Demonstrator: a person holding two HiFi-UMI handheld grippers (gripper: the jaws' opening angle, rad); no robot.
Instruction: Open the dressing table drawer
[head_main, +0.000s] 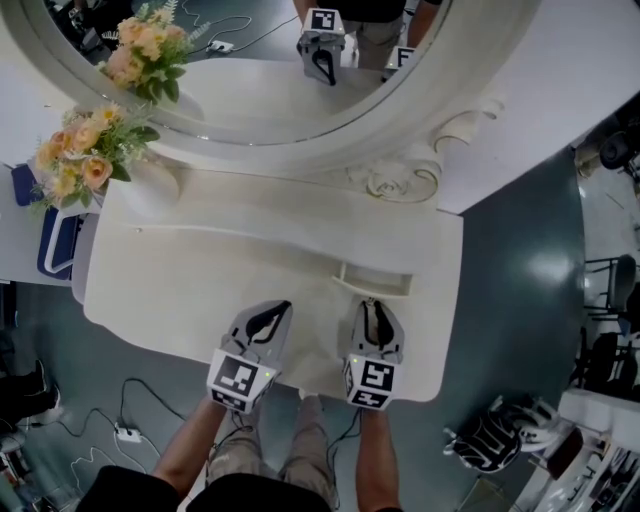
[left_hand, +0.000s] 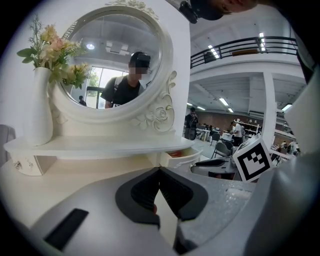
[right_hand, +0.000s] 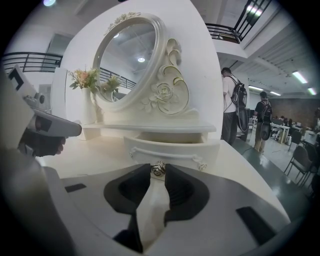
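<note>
Lower centre, both forearms (head_main: 195, 445) reach forward side by side. The left gripper (head_main: 283, 306) has jaws meeting at their tips; the right gripper (head_main: 372, 304) pinches a small knob (right_hand: 158, 169).

A glossy dark grey-green floor (head_main: 520, 300) is seen from above, and light is reflected in it. Black cables (head_main: 150, 400) and a white power strip (head_main: 127, 434) are spread over it, and black metal chair frames (head_main: 610, 280) are set at its right edge. An upper gallery is closed off by a dark railing (left_hand: 240, 47) and carried by a white pillar (left_hand: 269, 110). The hall is lit by ceiling strip lights (right_hand: 300, 76). Chairs (left_hand: 220, 148) and two people with backpacks (right_hand: 232, 105) are seen farther off.
</note>
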